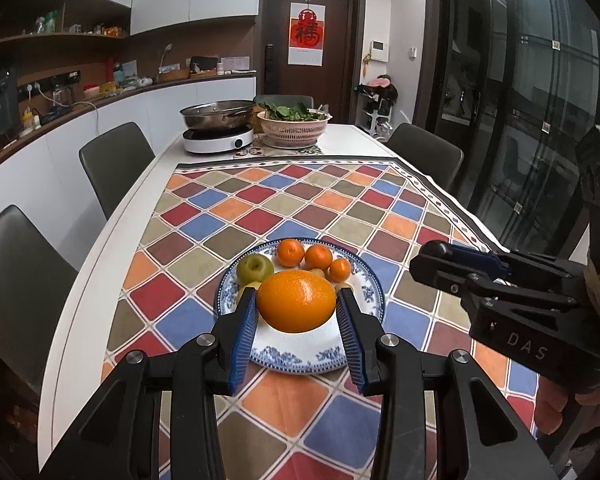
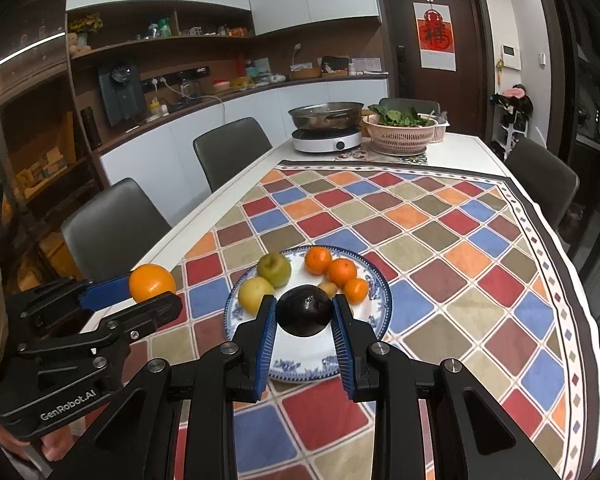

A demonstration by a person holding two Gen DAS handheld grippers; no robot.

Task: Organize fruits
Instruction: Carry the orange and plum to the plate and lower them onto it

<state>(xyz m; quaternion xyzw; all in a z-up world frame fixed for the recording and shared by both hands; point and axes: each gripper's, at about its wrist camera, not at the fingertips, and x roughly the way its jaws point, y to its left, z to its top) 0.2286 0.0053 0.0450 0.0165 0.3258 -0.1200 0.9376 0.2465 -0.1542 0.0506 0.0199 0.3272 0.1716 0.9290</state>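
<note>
On the left, the left gripper [image 1: 296,306] had its blue pads clamped on either side of a large orange [image 1: 296,301], holding it in the air over the near part of a blue-and-white plate [image 1: 300,354]. The plate sat on a chequered tablecloth [image 1: 284,200] covering a white dining table [image 1: 100,264]. On the plate lay a green apple [image 1: 255,269], a yellow fruit [image 2: 256,295] beside it, and three small mandarins [image 1: 318,257] grouped towards the far right side. To the right, the right gripper [image 2: 304,312] gripped a dark avocado [image 2: 305,310] between its fingers, also raised above the plate's near side. Far down the table stood a metal pan [image 1: 217,114] on a white cooker [image 1: 218,140], then a pink basket of greens [image 1: 294,128].
</note>
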